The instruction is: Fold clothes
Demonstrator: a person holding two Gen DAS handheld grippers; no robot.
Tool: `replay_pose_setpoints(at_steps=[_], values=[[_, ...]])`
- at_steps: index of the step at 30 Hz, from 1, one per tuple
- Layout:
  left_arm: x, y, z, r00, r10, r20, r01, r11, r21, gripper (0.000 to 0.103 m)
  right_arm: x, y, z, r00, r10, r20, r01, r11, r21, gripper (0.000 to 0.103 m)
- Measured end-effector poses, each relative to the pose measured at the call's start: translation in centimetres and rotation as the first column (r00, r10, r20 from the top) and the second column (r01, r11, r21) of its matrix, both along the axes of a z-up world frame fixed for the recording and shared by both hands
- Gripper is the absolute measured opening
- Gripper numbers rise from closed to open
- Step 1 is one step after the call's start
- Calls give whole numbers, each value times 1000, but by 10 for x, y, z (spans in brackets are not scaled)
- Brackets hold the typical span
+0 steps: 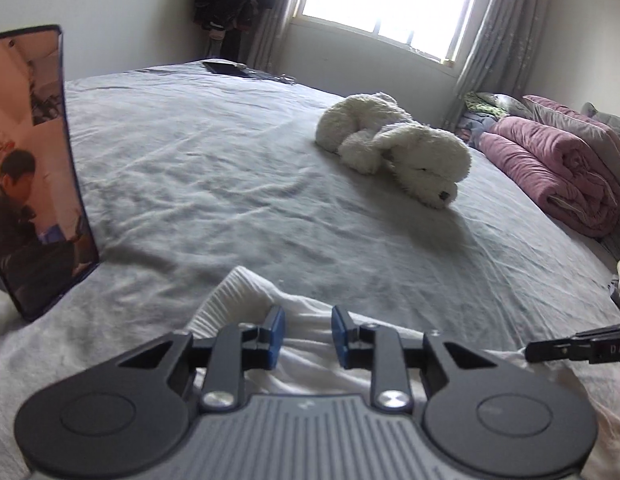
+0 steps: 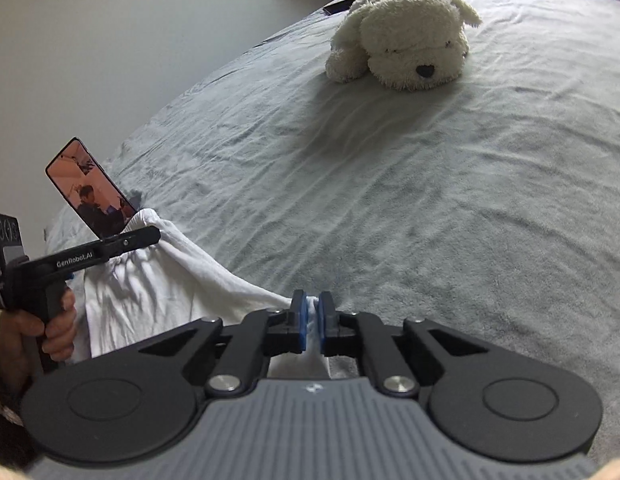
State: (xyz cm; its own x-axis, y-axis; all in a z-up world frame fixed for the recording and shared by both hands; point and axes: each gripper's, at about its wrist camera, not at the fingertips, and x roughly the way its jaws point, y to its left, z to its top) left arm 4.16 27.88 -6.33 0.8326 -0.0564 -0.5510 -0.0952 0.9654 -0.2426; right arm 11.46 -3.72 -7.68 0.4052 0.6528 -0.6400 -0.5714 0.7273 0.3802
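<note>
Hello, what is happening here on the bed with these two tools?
A person is starting to fold a white garment on a grey bed, with a gripper in each hand. The right gripper is shut on one edge of the cloth. The left gripper has its blue pads apart, with the ribbed hem between them, not pinched. A plush dog lies further away, and a phone stands propped at the left.

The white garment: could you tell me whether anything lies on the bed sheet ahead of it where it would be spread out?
The sheet just ahead of the white garment is bare; the plush dog lies farther back.
</note>
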Motion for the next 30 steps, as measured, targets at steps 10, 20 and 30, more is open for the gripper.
replay_pose_setpoints(at_steps=[10, 20, 30], values=[[2, -14, 1, 1000, 2, 2, -3, 992, 130, 26, -8, 18, -8, 989, -33, 147, 49, 993, -110, 5], [2, -43, 24, 998, -58, 31, 55, 994, 90, 48, -27, -14, 21, 990, -86, 115, 97, 991, -92, 38], [-9, -110, 32, 974, -220, 45, 215, 973, 88, 78, -73, -80, 32, 978, -203, 53, 206, 976, -70, 43]])
